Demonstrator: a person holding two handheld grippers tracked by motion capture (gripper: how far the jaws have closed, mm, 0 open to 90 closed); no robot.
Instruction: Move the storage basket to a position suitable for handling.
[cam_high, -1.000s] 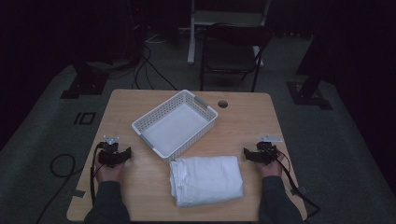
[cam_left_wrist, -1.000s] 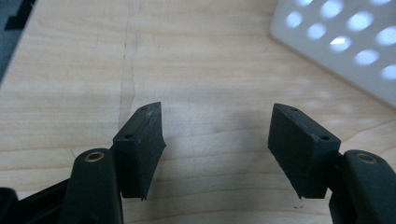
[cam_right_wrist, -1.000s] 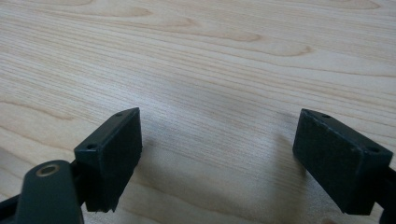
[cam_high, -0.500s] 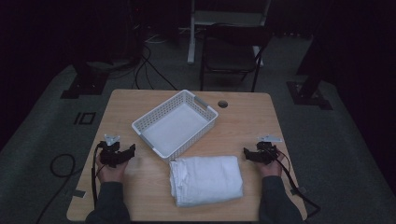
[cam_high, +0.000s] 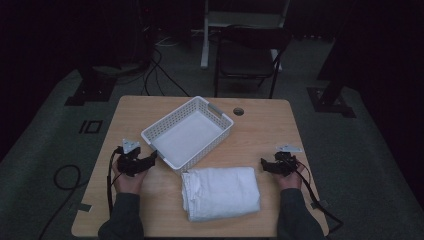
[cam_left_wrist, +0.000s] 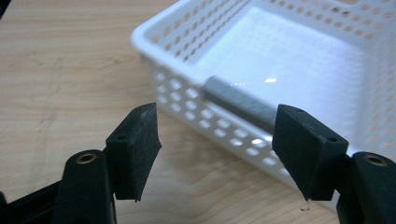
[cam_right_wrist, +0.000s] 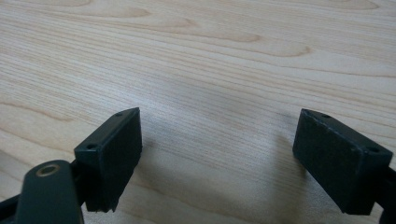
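High view: a white perforated plastic basket (cam_high: 187, 132) stands at an angle on the light wooden table (cam_high: 260, 125) and serves as the reference landmark. A folded white cloth towel (cam_high: 221, 192) lies on the table just in front of the basket, toward the person, and apart from it. The basket is empty, so the work appears to be at its start: the towel has not been lifted, and no gripper touches it. The left gripper (cam_high: 146, 161) is just beside the basket's near-left corner; its jaws have just been opening, and nothing is between them. The right gripper (cam_high: 263, 165) rests well to the right of the basket, near the towel's right edge. Left gripper view: the jaws stand spread with a clear gap, aimed at the basket wall and its grey handle strip (cam_left_wrist: 240, 102); the pads touch nothing. Right gripper view: the jaws stand wide apart over bare table (cam_right_wrist: 210, 60), holding nothing. Remaining, as judged: grasp the towel, lift it, and place it into the basket.
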